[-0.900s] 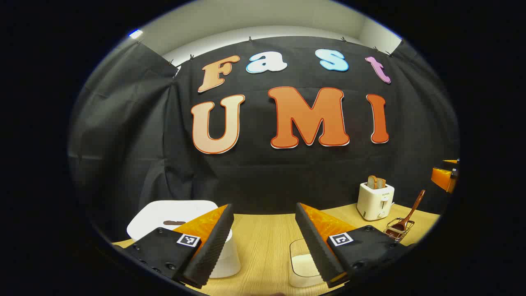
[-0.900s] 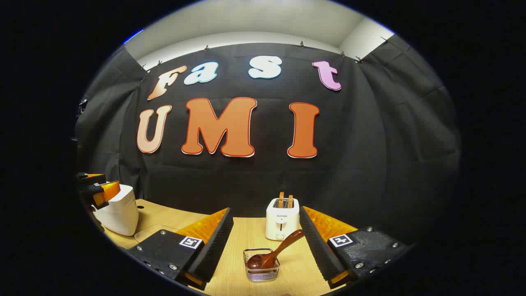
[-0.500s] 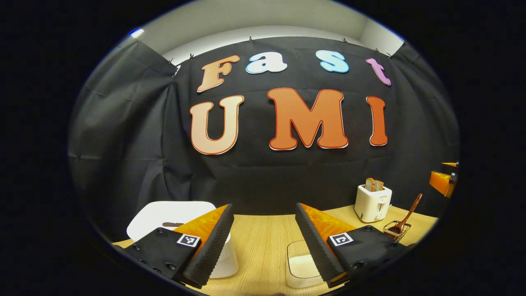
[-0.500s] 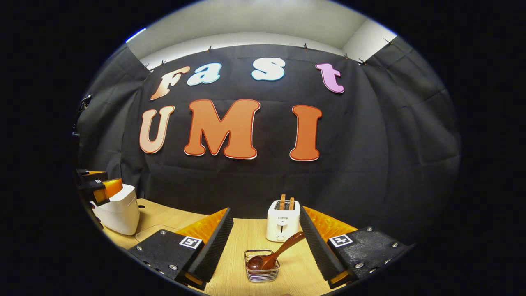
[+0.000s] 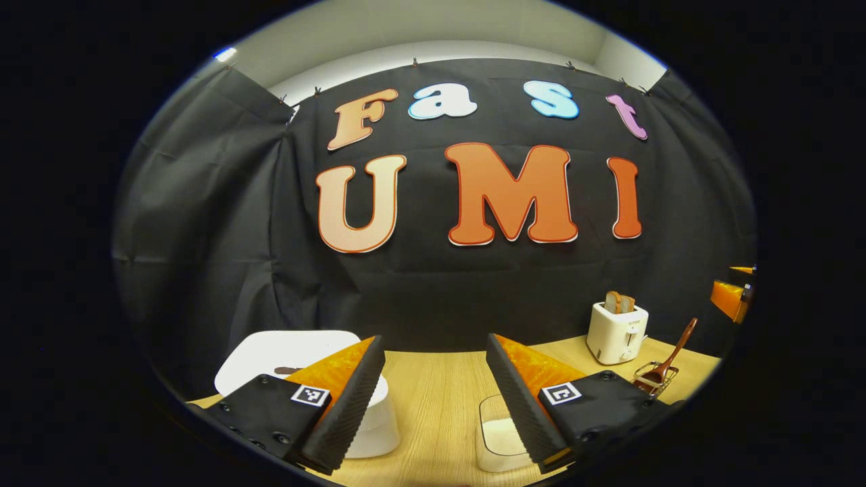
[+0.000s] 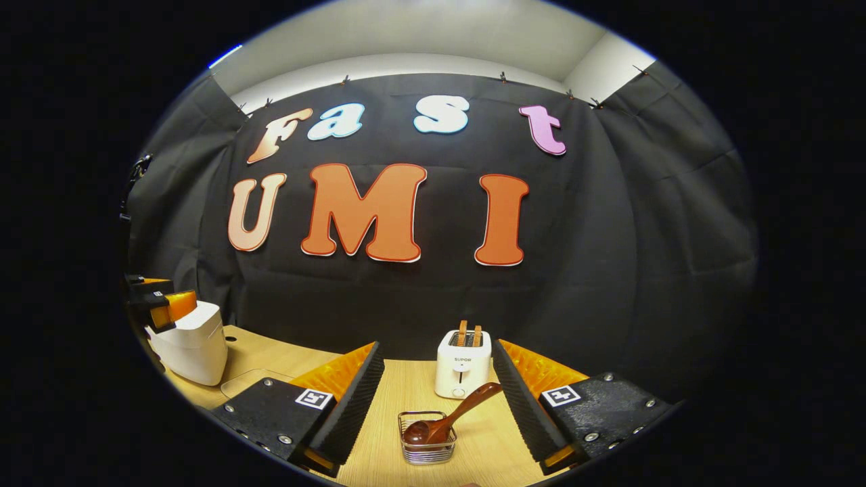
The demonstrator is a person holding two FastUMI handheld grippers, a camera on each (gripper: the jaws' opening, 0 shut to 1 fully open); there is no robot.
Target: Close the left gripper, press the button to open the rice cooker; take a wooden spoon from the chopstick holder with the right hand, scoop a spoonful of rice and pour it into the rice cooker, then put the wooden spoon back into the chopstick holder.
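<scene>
The white rice cooker (image 5: 287, 346) stands at the lower left of the left gripper view, lid down, partly behind one finger. My left gripper (image 5: 433, 339) hovers open above the table with nothing between its fingers. A clear tub of rice (image 5: 497, 434) sits under its other finger. In the right gripper view, the wooden spoon (image 6: 452, 417) leans in a wire chopstick holder (image 6: 426, 448). It lies just ahead of my open right gripper (image 6: 436, 345). At the far left of that view, the left gripper (image 6: 161, 306) hangs above the cooker (image 6: 193, 345).
A white toaster (image 6: 463, 362) with bread slices stands behind the holder, near the black cloth wall. In the left gripper view the toaster (image 5: 616, 331), the spoon (image 5: 670, 355) and the right gripper (image 5: 729, 297) are at the far right. The table (image 5: 433, 392) is light wood.
Both views have drifted only slightly. Both grippers are still open and nothing on the table has moved.
</scene>
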